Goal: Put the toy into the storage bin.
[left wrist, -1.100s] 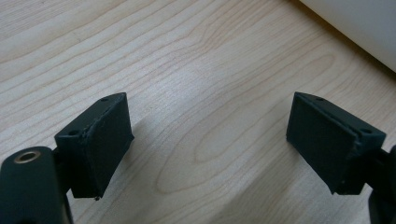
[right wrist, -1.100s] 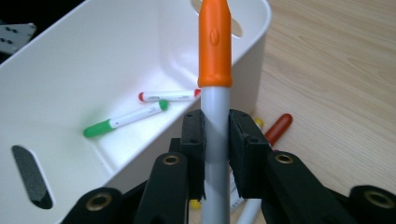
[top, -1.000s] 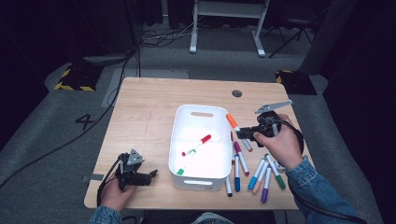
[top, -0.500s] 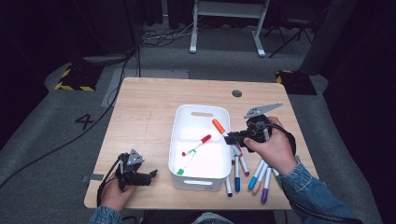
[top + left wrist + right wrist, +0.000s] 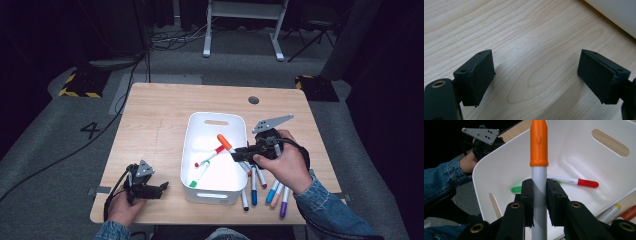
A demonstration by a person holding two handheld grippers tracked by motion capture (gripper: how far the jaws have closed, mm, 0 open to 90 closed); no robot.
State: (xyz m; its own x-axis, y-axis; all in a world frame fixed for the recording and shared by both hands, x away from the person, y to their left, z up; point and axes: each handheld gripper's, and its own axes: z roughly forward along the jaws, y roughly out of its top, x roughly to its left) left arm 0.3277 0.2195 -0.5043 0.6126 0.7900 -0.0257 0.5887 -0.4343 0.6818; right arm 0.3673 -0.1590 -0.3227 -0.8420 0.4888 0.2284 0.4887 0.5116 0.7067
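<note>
High view: right hand-held gripper [image 5: 239, 154] holds the orange marker [image 5: 224, 142] over the white bin [image 5: 195, 130]; two markers inside, maybe seven left at its 4 o'clock. Left gripper view: jaws wide over bare bench [image 5: 529, 37]. Right gripper view: jaws clamp the barrel.

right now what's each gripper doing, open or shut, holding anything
Left gripper: open, nothing between its jaws, low over the bare table.
Right gripper: shut on the orange-capped marker, held over the white bin.
</note>
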